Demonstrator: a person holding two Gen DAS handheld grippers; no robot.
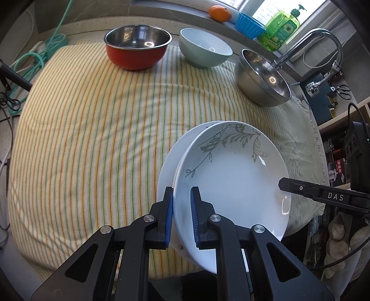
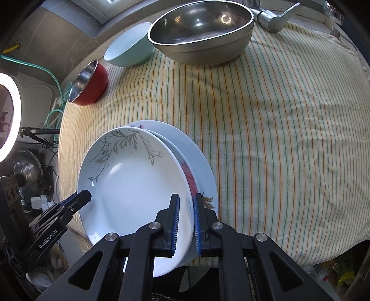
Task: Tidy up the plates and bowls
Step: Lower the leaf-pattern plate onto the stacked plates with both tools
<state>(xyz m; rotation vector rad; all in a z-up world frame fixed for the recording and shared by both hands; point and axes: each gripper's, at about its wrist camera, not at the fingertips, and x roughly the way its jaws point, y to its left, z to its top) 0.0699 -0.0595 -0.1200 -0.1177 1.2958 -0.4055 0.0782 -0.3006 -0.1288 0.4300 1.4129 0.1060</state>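
2 grippers, 1 in each of my hands, pinch the same leaf-patterned plate [image 1: 231,176] from opposite sides above a striped cloth [image 1: 92,139] spread over the worktop. My left gripper [image 1: 182,217] has its blue-padded fingers [image 1: 193,220] clamped on the plate's near left rim, 1 finger inside the dish and 1 behind it. My right gripper [image 2: 186,222] grips the opposite rim in the same way, its fingers [image 2: 175,222] closed tight on the edge. The plate sits tilted over a stack of other plates [image 2: 198,159] at the front edge of the cloth; a red flower print shows on 1 plate beneath it in the right wrist view. Whether the top plate is touching the stack or is just clear of it, I cannot tell.

3 bowls stand well apart from the plates along the far side of the cloth: a red bowl [image 1: 137,49] with a steel lining, a pale green bowl [image 1: 204,47] beside it, and a large steel bowl [image 1: 262,78] near the tap [image 1: 312,44]. On the sill behind them sit an orange [image 1: 219,13], a blue cup [image 1: 249,24] and a green soap bottle [image 1: 281,29].
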